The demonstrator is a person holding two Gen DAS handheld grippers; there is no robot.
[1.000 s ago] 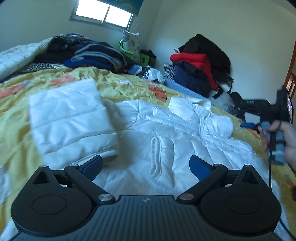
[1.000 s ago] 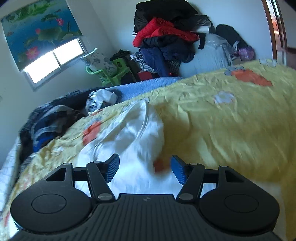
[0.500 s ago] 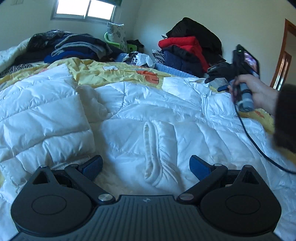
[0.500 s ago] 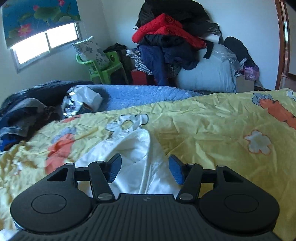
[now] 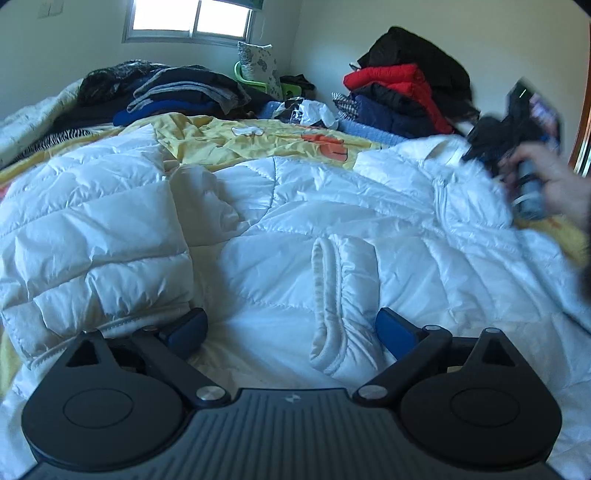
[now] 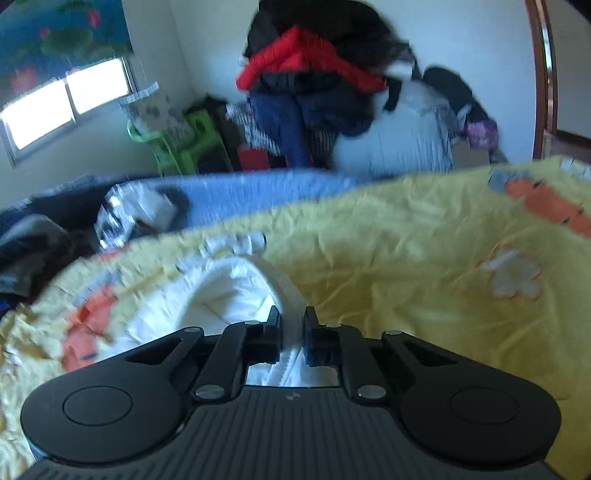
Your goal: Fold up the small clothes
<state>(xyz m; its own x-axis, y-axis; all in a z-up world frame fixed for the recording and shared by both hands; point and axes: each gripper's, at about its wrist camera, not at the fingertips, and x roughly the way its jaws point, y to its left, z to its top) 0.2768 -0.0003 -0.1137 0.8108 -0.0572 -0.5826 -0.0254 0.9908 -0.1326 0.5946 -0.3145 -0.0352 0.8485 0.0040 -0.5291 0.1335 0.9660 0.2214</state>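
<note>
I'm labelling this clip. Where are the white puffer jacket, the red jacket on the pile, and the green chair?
white puffer jacket (image 5: 332, 206), left wrist view, on its quilted body panel.
red jacket (image 5: 399, 74), left wrist view, on its top fold.
green chair (image 6: 192, 147), right wrist view, on its seat edge.

I count one white puffer jacket (image 5: 332, 229) spread on one bed (image 5: 207, 133), two claws, mine on the left (image 5: 291, 328) and on the right (image 6: 291, 325), one window (image 5: 190, 16), one green chair (image 6: 173, 144), and two heaps of clothes: one (image 5: 173, 92) on the bed, one (image 5: 402, 92) by the wall.
</note>
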